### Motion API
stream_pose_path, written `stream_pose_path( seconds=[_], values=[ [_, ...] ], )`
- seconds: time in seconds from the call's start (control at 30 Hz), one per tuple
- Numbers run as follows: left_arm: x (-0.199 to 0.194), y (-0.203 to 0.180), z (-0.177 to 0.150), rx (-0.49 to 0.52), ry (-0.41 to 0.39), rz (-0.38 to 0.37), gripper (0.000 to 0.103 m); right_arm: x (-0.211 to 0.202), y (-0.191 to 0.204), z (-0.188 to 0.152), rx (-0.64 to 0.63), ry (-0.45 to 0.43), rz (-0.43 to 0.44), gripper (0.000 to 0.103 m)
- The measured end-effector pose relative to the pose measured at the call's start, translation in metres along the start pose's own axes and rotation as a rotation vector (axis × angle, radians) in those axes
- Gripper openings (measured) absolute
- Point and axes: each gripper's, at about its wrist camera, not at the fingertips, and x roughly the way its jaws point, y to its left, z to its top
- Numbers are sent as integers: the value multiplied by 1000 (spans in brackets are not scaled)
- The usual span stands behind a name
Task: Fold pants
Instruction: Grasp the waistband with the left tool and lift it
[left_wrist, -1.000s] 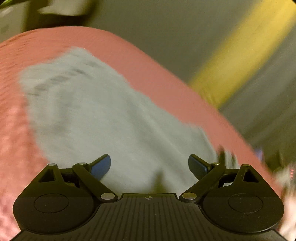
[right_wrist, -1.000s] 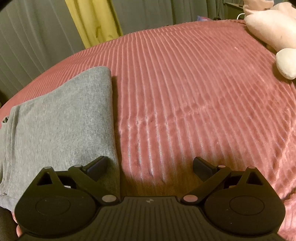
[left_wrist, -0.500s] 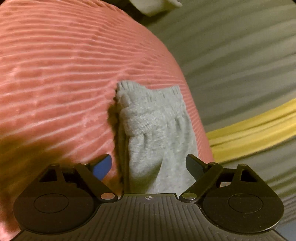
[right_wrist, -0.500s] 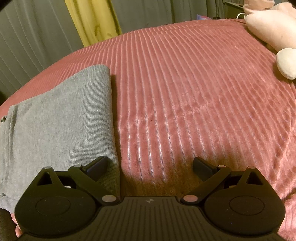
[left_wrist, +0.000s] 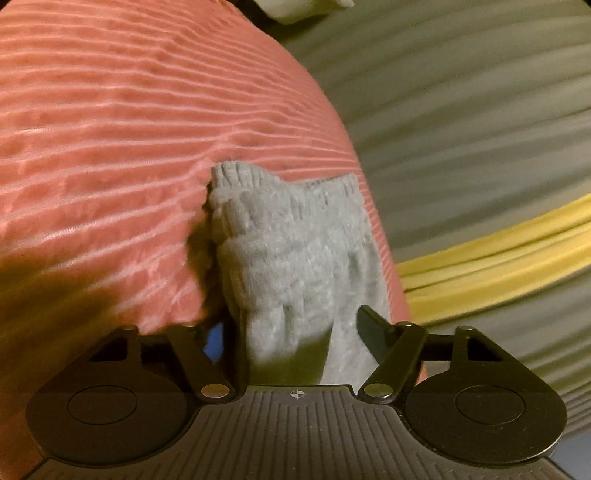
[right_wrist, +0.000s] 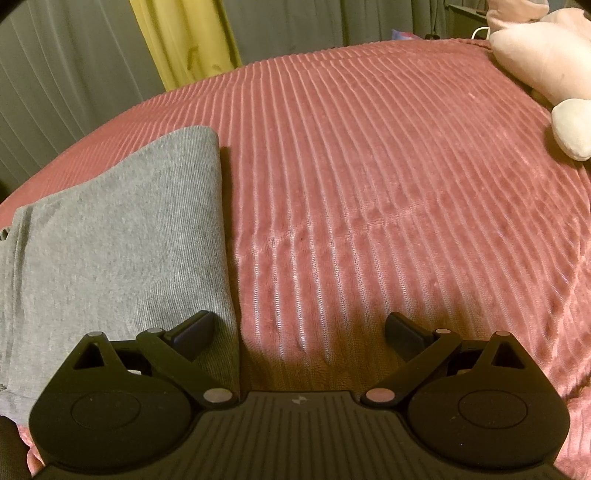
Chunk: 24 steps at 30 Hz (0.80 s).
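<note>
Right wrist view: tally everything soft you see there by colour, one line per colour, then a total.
Grey: 2, the folded pants and the curtain
Pink-red: 1, the ribbed bedspread
Pale pink: 1, the plush toy
Yellow: 1, a second curtain
Total: 5
</note>
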Motion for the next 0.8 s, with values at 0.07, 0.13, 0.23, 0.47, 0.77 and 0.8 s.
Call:
stream_pose_path(
  seconds=[0.07,0.13,0.23,0.47,0.77,0.8],
  values=[
    [7,2,5,8,23,45,38,0,0,0,0,0,0,99],
    [8,2,8,12,32,32,32,0,0,0,0,0,0,99],
    [0,-13,6,115,-5,20,26,0,0,0,0,-1,0,99],
    [21,-9,10,77,32,64,44,0,0,-1,-1,-1,-2,99],
    [-5,-68,3,311,-64,51,21,0,0,-1,5,-2,-1,99],
    [-12,-83,-2,362,-81,44,21,0,-1,0,7,-3,0,99]
  ],
)
